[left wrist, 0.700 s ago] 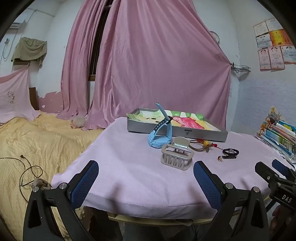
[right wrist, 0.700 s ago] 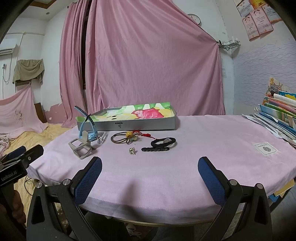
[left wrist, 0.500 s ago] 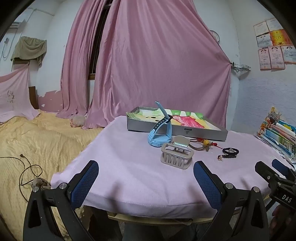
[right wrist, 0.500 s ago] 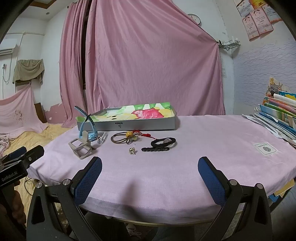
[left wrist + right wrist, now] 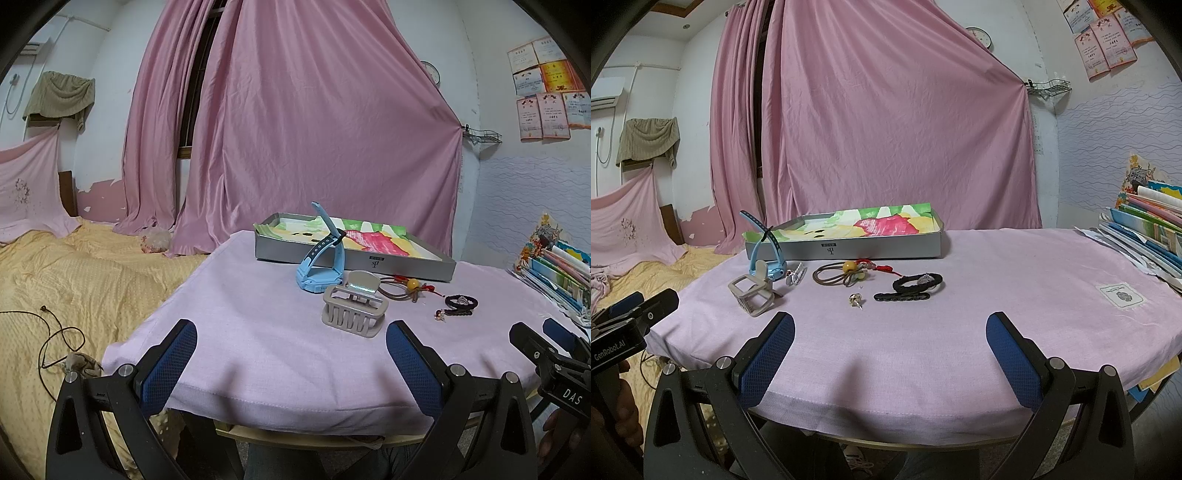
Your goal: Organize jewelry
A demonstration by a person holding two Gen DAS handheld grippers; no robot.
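- I saw the jewelry spread over a round table (image 5: pixel 1015 295) under a pink cloth, all of it in the far-left part, in front of a shallow grey tray (image 5: pixel 871 251).
- The tray (image 5: pixel 406 264) was lined with bright paper in green, red and yellow; I saw no jewelry inside it.
- I counted one light blue watch (image 5: pixel 768 267), body down on the cloth, straps standing up and crossing; it sat just in front of the tray's left end.
- One beige claw clip (image 5: pixel 354 312) lay just beside the watch (image 5: pixel 319 275), nearest the left gripper.
- One small silver clip (image 5: pixel 795 277) lay between the watch and a brown cord loop (image 5: pixel 831 277).
- One brown cord loop carried an amber bead and a red tassel; from the left view it (image 5: pixel 400 290) showed behind the claw clip.
- One black scrunchie (image 5: pixel 918 282) and one black beaded strand (image 5: pixel 901 296) lay touching or nearly so.
- One small metal earring or charm (image 5: pixel 856 300) lay alone; too small to name surely.
- Left gripper (image 5: pixel 291 354) was held level at the table's near edge, jaws wide, nothing between them.
- Right gripper (image 5: pixel 890 345) was held level over the near edge, jaws wide and empty, well apart from the items.
- A hand (image 5: pixel 626 417) gripped the left tool's handle, low at the right view's left edge.
- One stack of books (image 5: pixel 1148 229) sat at the table's right.
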